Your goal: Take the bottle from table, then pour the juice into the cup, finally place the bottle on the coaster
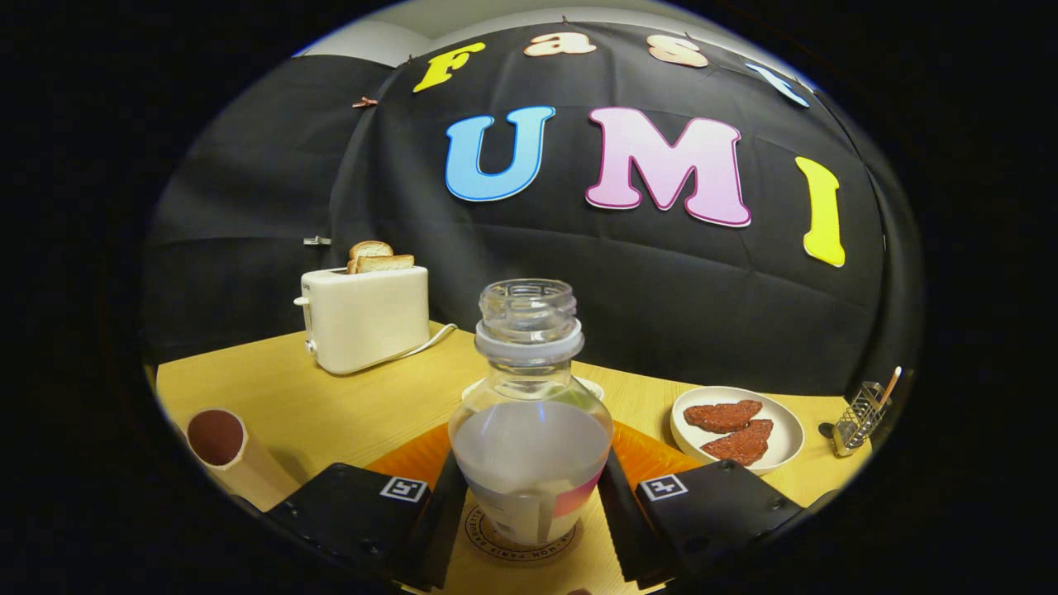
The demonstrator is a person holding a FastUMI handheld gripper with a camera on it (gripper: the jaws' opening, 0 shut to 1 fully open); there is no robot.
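The bottle (531, 413) is standing upright between the gripper (531, 496) fingers, its base resting on a round coaster (517, 547) printed with a ring of lettering too small and curved to read. Both fingers are sitting right against the bottle's lower body, left and right, so the jaws are narrowed to about its width; whether they are pressing or only touching I cannot tell. The bottle is clear, uncapped, and roughly half full of a pale, milky liquid, so it is probably carrying moderate weight, and its smooth, rounded wall is likely slippery and somewhat springy if plastic. The wide lower body, across the label band, looks like the sensible hold. That label is showing pink and orange patches, but no word is legible. An orange mat (413, 459) is lying under the coaster on the wooden table (331, 405). To the near left, a cup (223, 446) is standing. Farther left a toaster (368, 318) is holding bread, and to the right a plate (736, 430) is carrying two reddish pieces.
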